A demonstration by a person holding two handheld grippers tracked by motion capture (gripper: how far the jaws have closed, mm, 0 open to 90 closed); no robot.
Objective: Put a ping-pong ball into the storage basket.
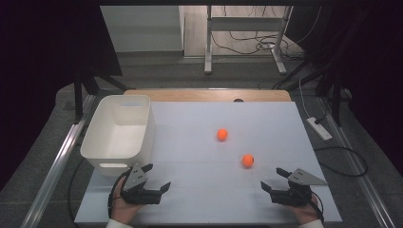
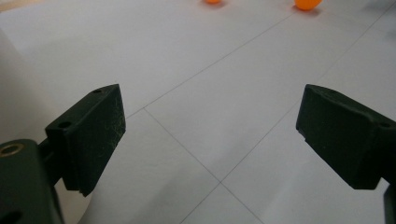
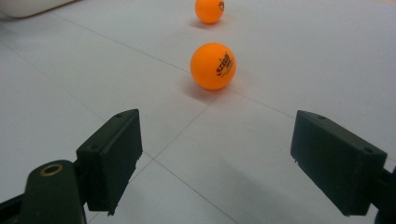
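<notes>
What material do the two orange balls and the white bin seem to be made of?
Orange balls: probably thin matte plastic, like table-tennis balls; smooth skin with a small printed mark.
White bin: probably moulded plastic; smooth walls, rounded corners, a cut-out handle.

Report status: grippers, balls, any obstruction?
Left gripper, right gripper open, empty. Near ball, far ball loose on table. White bin left. Path clear.

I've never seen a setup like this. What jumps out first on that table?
Two bright orange balls, the near ball and the far ball, lie apart on the white table. A white bin stands at its left edge. The left gripper and right gripper wait open, holding nothing.
</notes>
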